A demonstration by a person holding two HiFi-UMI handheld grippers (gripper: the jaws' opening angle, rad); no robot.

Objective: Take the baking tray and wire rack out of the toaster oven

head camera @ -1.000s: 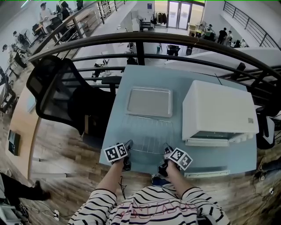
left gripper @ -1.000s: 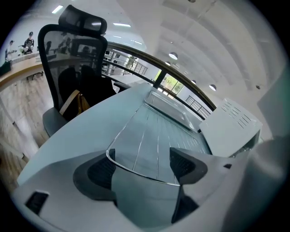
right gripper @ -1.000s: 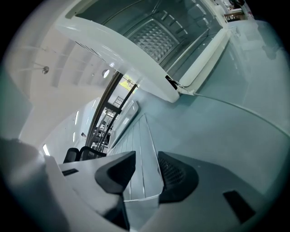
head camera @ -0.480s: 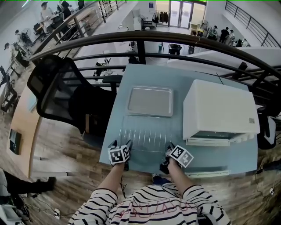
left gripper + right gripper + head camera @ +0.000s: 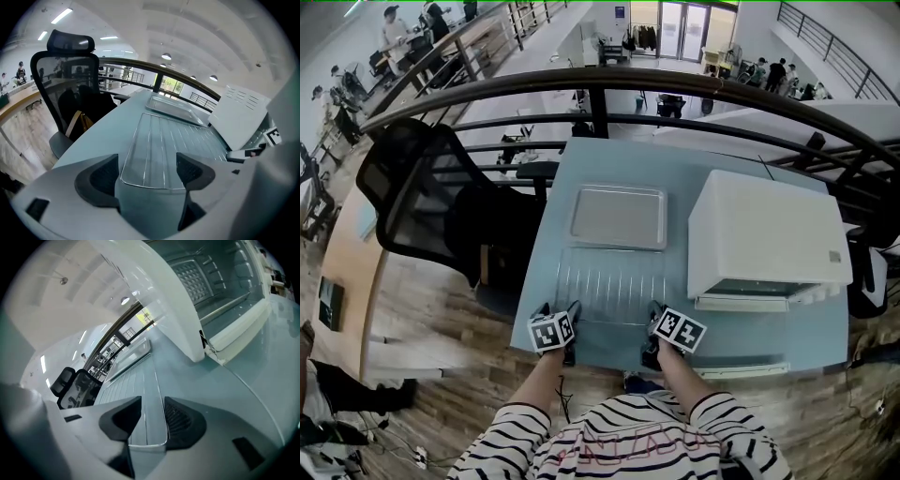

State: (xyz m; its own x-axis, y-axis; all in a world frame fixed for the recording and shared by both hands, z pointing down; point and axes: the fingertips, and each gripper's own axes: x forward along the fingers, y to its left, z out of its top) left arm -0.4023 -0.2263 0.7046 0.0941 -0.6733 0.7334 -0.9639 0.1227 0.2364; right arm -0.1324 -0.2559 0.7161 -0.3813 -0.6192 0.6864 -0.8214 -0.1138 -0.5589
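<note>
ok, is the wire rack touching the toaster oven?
Apart. The right gripper view shows a strip of bare table between the wire rack and the toaster oven; the head view shows the same gap.

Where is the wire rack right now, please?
In the head view the wire rack lies flat on the table, left of the toaster oven, just nearer than the baking tray.

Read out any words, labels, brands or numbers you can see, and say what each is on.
No text is readable.
Sticker on the toaster oven: too small to read.
Blue sign on the far wall: too blurred.
Cubes on left tool and right tool: square patterns only, no letters.
</note>
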